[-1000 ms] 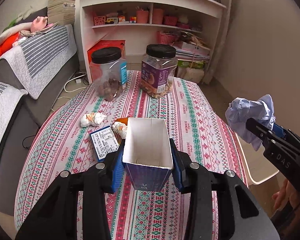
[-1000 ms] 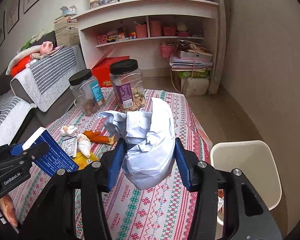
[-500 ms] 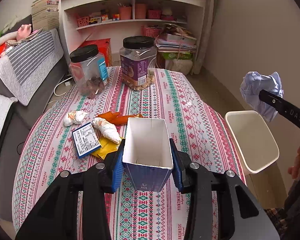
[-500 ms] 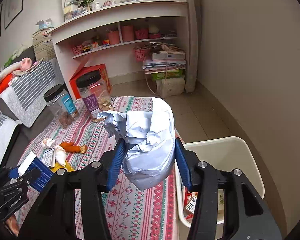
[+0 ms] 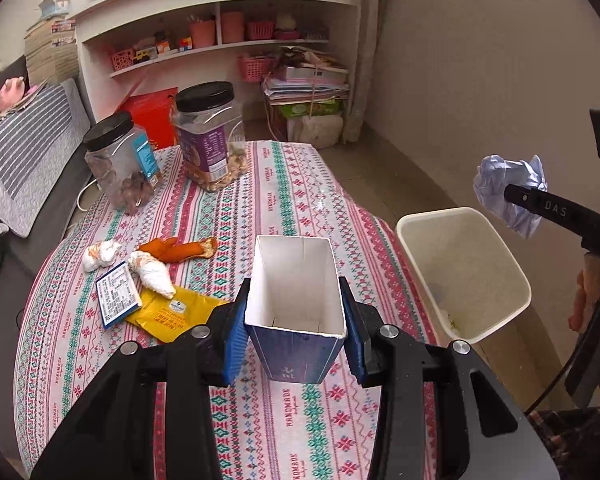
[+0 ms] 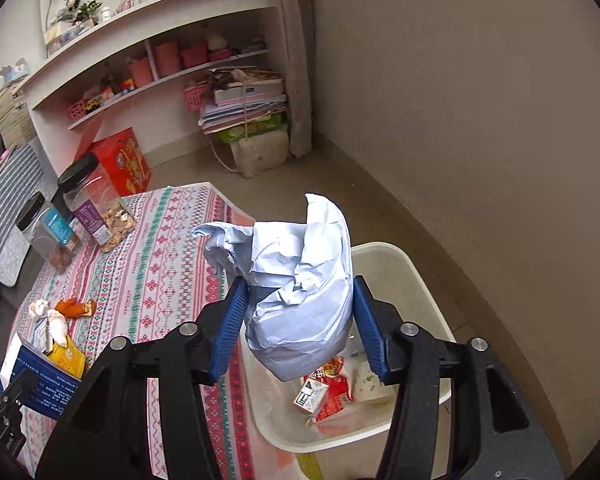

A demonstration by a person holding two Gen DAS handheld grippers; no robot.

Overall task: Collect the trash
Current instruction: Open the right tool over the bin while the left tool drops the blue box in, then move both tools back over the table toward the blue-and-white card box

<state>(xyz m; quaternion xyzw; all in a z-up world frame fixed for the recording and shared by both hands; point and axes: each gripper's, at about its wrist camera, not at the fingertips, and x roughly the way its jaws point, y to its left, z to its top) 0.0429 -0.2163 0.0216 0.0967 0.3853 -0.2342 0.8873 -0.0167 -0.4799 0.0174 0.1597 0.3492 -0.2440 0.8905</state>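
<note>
Right gripper [image 6: 298,312]: fingers clamped on crumpled blue paper [image 6: 300,292], held over white bin [image 6: 420,280] beside table [image 5: 284,184] for straight drop. Bin already holds red packet, small carton.

Left gripper [image 5: 296,312]: fingers squeezing open blue carton [image 5: 296,320], mouth forward, above table, next for bin.

Tablecloth reads "HANDMADE"; right finger "DAS".

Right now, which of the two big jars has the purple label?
The purple-label jar, the taller one holding pale nuts, nearer the shelves. The other jar beside it has a blue label and darker contents. Both have black lids.
</note>
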